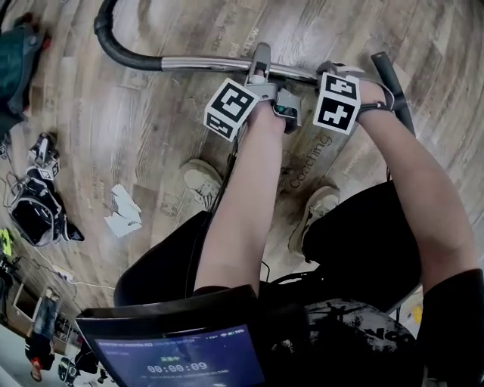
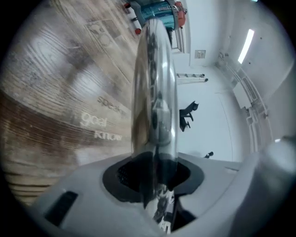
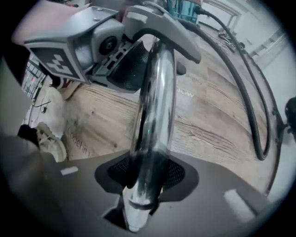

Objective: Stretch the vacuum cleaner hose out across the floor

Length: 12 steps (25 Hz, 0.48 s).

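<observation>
Tube [image 1: 212, 64] is being held by both grippers at once, side by side and near each other. This two-point hold is probably being used so the rigid end can be steered and dragged as one piece. The tube is being clamped by the left gripper [image 1: 261, 69] at part width, with chrome running straight out between the pads. It is being gripped the same way by the right gripper [image 1: 342, 72], which is pointed down and set nearer the black handle [image 1: 389, 75]. Hose [image 1: 110, 44] is being trailed from the tube's far end, beyond the left gripper, well apart from both sets of jaws. In the right gripper view it is being shown bowed in a loop over the floor [image 3: 217, 120] toward the canister [image 3: 182, 7], so the stretching is being judged not yet done.
</observation>
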Each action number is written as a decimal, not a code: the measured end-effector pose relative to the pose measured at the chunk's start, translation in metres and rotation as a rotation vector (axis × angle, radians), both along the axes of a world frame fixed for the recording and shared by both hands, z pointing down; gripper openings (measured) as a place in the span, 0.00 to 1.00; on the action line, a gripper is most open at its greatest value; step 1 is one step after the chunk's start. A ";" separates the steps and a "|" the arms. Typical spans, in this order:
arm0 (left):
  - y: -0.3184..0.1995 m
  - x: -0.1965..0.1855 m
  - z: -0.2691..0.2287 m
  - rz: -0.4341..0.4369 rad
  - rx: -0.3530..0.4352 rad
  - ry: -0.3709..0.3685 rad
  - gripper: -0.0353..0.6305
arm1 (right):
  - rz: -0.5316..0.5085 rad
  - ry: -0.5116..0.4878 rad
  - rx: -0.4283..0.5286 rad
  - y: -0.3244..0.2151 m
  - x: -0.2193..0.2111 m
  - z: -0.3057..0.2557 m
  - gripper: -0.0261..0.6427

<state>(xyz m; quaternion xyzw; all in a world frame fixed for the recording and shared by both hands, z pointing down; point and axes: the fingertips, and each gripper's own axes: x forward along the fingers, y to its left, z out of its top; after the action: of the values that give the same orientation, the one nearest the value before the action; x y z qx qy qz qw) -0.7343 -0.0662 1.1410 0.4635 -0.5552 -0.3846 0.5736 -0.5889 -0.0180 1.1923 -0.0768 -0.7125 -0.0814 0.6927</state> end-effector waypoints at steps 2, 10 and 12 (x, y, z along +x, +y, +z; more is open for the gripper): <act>-0.016 0.016 -0.025 0.068 0.060 -0.025 0.24 | -0.044 -0.015 -0.007 -0.020 0.010 -0.016 0.27; -0.040 0.009 -0.108 0.027 0.204 -0.020 0.17 | 0.018 -0.122 -0.038 -0.017 0.027 -0.102 0.28; -0.040 0.000 -0.131 -0.002 0.202 0.043 0.13 | 0.072 -0.167 -0.067 -0.006 0.022 -0.137 0.29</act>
<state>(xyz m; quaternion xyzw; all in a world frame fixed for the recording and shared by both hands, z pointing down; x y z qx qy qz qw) -0.7345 -0.1058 1.0098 0.5101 -0.5017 -0.4491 0.5352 -0.5671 -0.0238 1.0553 -0.0673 -0.7722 -0.0387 0.6306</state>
